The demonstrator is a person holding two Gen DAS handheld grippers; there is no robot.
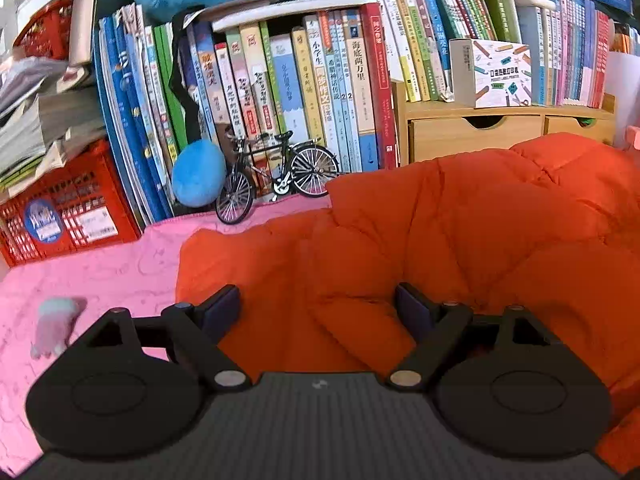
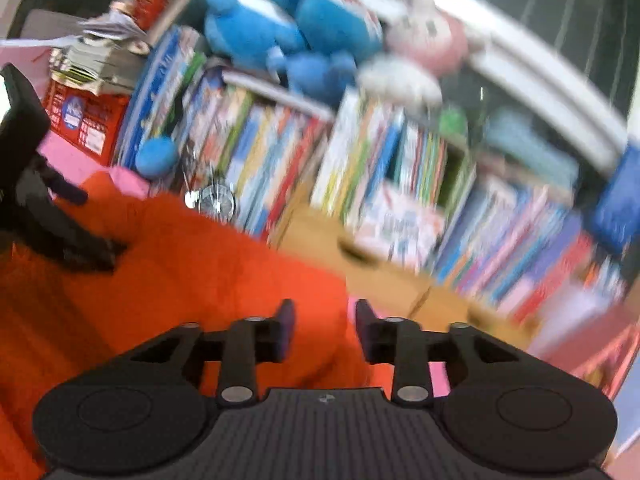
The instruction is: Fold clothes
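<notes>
A puffy orange jacket (image 1: 460, 232) lies spread over the pink cover (image 1: 100, 268), bulging up toward the right. My left gripper (image 1: 318, 304) hovers over the jacket's near left part, jaws wide apart, with only fabric below the gap. In the blurred and tilted right wrist view, the same jacket (image 2: 180, 264) fills the lower left. My right gripper (image 2: 325, 320) stands at the jacket's right edge with a narrow gap between its pads, which press on nothing. The left gripper (image 2: 86, 226) shows there at the far left, resting over the jacket.
A packed row of books (image 1: 320, 92) backs the surface, with blue plush toys (image 1: 198, 172) on and beside it. A model bicycle (image 1: 276, 176), a red crate (image 1: 68, 216) and a wooden drawer unit (image 1: 476, 132) line the back. A small pale object (image 1: 54, 324) lies at the left.
</notes>
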